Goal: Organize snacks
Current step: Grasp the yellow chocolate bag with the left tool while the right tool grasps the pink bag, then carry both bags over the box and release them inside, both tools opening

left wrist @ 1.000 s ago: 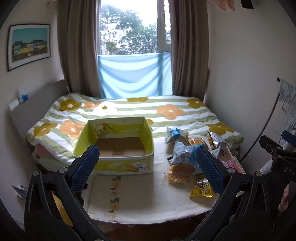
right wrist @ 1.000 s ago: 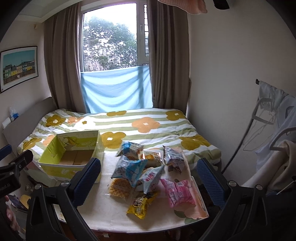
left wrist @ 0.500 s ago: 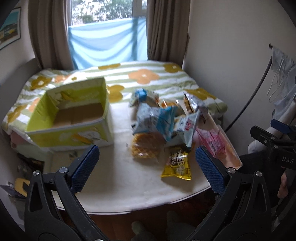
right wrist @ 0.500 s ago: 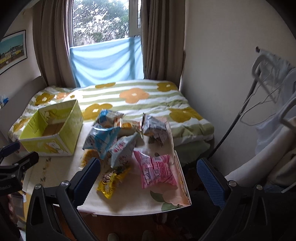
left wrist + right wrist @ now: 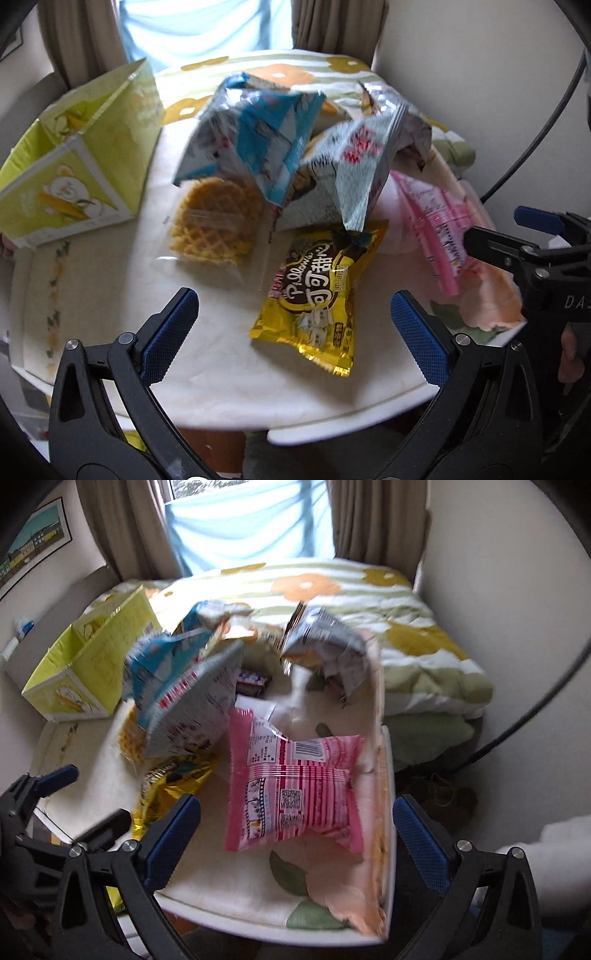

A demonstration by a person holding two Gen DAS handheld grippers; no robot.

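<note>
The snacks are lying in a loose heap on the white table (image 5: 92, 295), none of them boxed yet: the yellow packet (image 5: 317, 295) is sitting nearest the front edge, the clear-wrapped waffle biscuits (image 5: 214, 221) just to its left, the blue-and-white bags (image 5: 258, 136) propped against each other behind them, and the pink striped packet (image 5: 291, 786) lying flat toward the right side on the floral cloth (image 5: 351, 904). The yellow-green carton (image 5: 70, 184) is standing open at the left end of the table, apart from the heap; its inside is not showing from either wrist view. You are holding the left gripper (image 5: 293, 332) with its fingers spread wide and nothing between them, and it is framing the yellow packet. You are holding the right gripper (image 5: 295, 838) equally wide and equally empty, and it is framing the pink striped packet. Judgement: you are in the approach step of the first pick, one packet lined up per hand. Both views are motion-blurred, so contact is hard to read, but neither pad appears to be touching a wrapper. The next move is calling for lowering each gripper until the pads are straddling a packet edge, closing on the crimped seam rather than the puffed middle, then carrying it left to the carton. Watch the leaning blue-and-white bags, which are resting on the yellow packet's far end and may slide when it lifts.
</note>
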